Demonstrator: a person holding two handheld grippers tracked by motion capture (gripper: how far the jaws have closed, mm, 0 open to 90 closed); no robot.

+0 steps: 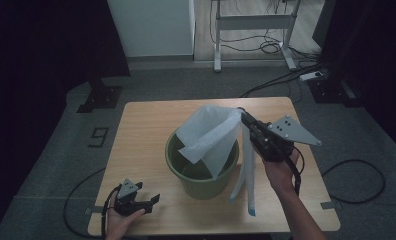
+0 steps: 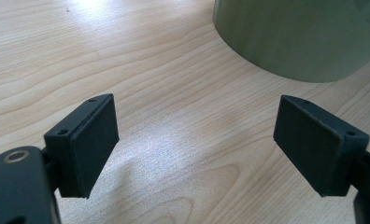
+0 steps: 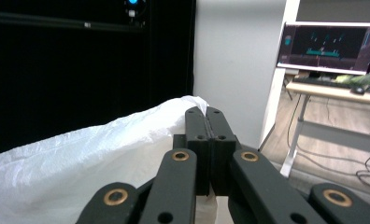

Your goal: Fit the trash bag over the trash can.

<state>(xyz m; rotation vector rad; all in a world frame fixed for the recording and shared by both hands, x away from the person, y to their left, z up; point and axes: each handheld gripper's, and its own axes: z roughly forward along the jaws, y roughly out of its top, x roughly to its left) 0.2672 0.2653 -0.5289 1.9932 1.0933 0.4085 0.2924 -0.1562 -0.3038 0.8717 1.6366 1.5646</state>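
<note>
A green bin (image 1: 202,172) stands in the middle of the wooden table (image 1: 141,150). A white plastic bag (image 1: 211,135) is draped over the bin's mouth, with one long strip hanging down its right side. My right gripper (image 1: 243,114) is raised above the bin's right rim and shut on the bag's top edge; in the right gripper view the jaws are pressed together on the white bag (image 3: 103,154). My left gripper (image 1: 153,199) rests low at the table's front left, open with nothing between its pads (image 2: 92,144). The bin's wall (image 2: 295,37) shows just beyond it.
Past the table's far edge lie a white desk frame (image 1: 251,30) and cables (image 1: 286,75) on the grey floor. A black stand (image 1: 101,95) is at the back left. A monitor (image 3: 332,46) on a desk shows in the right gripper view.
</note>
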